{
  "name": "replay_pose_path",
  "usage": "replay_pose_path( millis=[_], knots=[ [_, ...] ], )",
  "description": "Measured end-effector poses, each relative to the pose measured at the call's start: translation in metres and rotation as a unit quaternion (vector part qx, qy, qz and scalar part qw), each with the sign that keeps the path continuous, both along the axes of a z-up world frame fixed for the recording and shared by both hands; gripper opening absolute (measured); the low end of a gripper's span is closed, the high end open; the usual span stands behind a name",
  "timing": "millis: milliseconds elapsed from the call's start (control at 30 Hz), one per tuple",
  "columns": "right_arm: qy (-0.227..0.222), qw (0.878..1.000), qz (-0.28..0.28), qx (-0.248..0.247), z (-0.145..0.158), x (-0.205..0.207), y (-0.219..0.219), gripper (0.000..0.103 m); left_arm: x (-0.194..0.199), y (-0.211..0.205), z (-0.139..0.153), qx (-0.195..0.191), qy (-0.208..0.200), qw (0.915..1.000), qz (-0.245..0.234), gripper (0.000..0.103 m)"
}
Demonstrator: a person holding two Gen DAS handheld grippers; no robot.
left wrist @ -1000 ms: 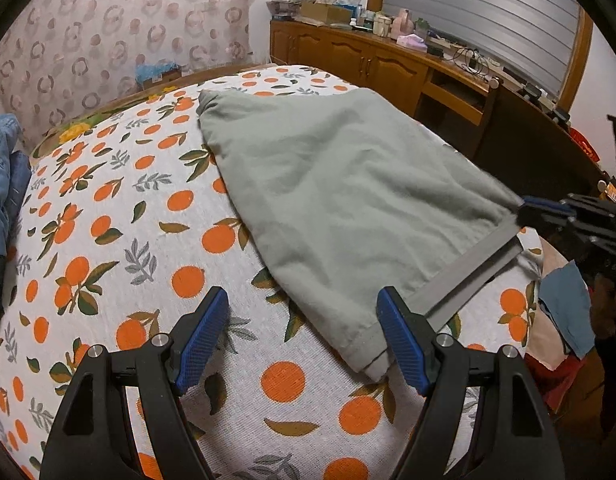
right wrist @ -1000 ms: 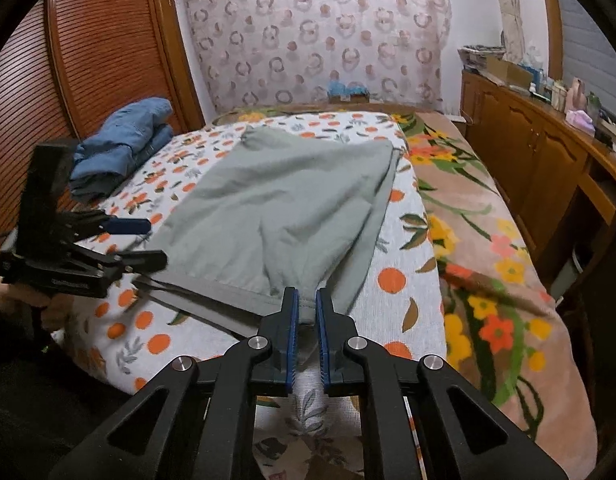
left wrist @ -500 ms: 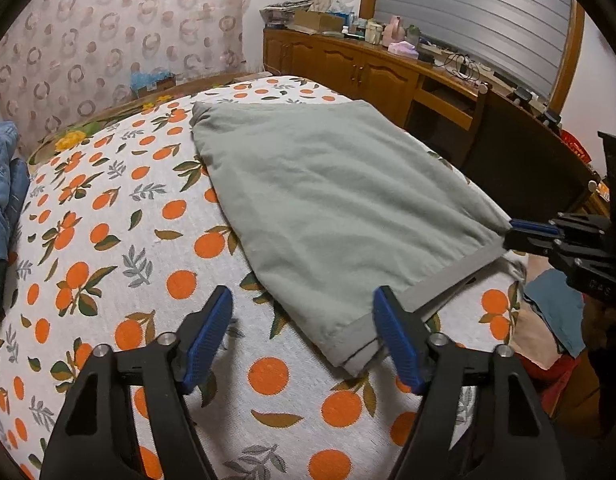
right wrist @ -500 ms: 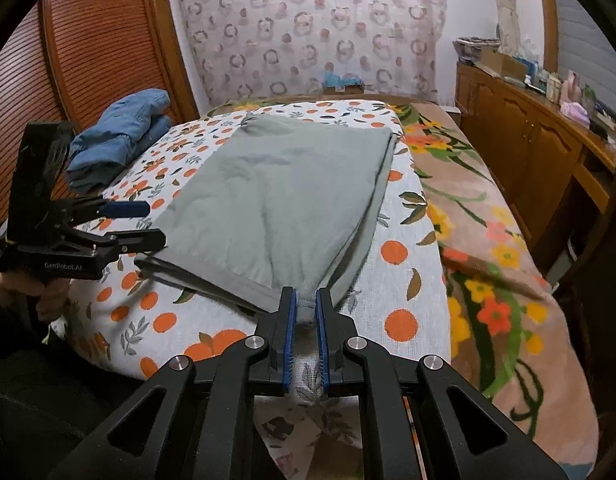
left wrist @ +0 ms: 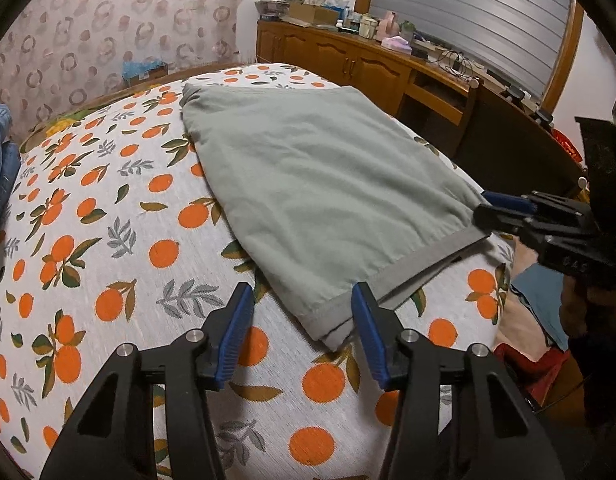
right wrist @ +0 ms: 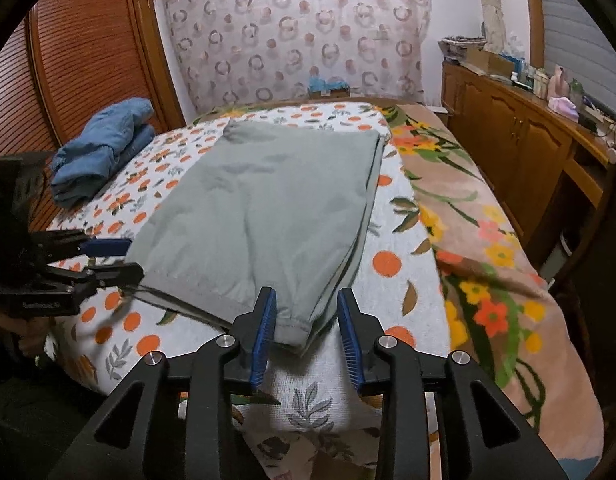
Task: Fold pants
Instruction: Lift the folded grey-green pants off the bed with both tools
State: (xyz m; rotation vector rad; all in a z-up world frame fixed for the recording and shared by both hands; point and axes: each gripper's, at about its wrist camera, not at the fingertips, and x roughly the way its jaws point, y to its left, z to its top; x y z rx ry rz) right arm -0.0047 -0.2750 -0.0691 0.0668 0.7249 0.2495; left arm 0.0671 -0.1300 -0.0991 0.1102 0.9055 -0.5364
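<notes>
Orange-print bed [left wrist: 120,240]: your right gripper [right wrist: 306,334] opening, releasing sage-green folded cotton pants [left wrist: 328,200] hem; left gripper [left wrist: 302,330] closing, empty, corner at 1 o'clock.

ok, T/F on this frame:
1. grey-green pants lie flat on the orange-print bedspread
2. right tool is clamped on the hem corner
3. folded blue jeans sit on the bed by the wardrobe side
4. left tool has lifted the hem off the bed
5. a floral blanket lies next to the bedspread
1. True. The grey-green pants lie flat on the orange-print bedspread.
2. False. The right tool is opening; the hem corner lies between its pads, unpressed.
3. True. The folded blue jeans sit there.
4. False. The left tool is closing, its pads either side of the hem corner, which lies on the bed.
5. True. The floral blanket lies alongside.
</notes>
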Motion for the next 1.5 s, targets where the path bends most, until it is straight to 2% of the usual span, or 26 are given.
replay_pose_path(
  millis=[67, 167, 333, 767, 833, 900, 967, 1033, 1200, 1500],
  knots=[
    [0.005, 1.000, -0.001, -0.004, -0.003, 0.002, 0.001, 0.034, -0.002, 0.000, 0.000, 0.000, 0.000, 1.0000, -0.001, 0.052],
    [0.010, 1.000, -0.002, 0.000, -0.004, 0.005, -0.001, 0.037, -0.003, 0.001, 0.000, -0.013, 0.003, 0.9999, -0.005, 0.044],
    [0.014, 1.000, -0.003, 0.000, -0.002, 0.008, -0.003, 0.038, -0.005, 0.000, 0.000, -0.018, 0.006, 0.9998, -0.008, 0.038],
    [0.008, 1.000, 0.019, 0.021, -0.005, 0.006, -0.004, 0.038, -0.004, -0.003, 0.000, -0.021, 0.010, 0.9997, -0.004, 0.038],
    [0.008, 0.999, 0.019, 0.026, -0.006, 0.006, -0.005, 0.033, -0.004, -0.003, 0.001, -0.020, 0.009, 0.9997, -0.006, 0.037],
    [0.007, 0.999, 0.020, 0.031, -0.006, 0.006, -0.006, 0.030, -0.004, -0.004, 0.000, -0.029, 0.012, 0.9993, -0.020, 0.022],
    [0.008, 0.999, 0.023, 0.035, -0.006, 0.006, -0.005, 0.019, -0.005, -0.007, 0.003, -0.020, 0.003, 0.9995, -0.025, 0.012],
    [0.011, 0.998, 0.038, 0.047, -0.006, 0.006, -0.004, 0.013, -0.004, -0.008, 0.007, -0.020, -0.002, 0.9994, -0.027, 0.009],
    [0.000, 0.997, 0.051, 0.053, 0.002, 0.006, -0.007, 0.011, -0.002, -0.004, 0.024, -0.033, -0.021, 0.9989, -0.026, 0.007],
    [-0.079, 0.993, 0.065, 0.065, 0.062, -0.003, -0.012, 0.011, -0.002, 0.017, 0.091, -0.070, -0.093, 0.9931, -0.010, 0.007]
  ],
)
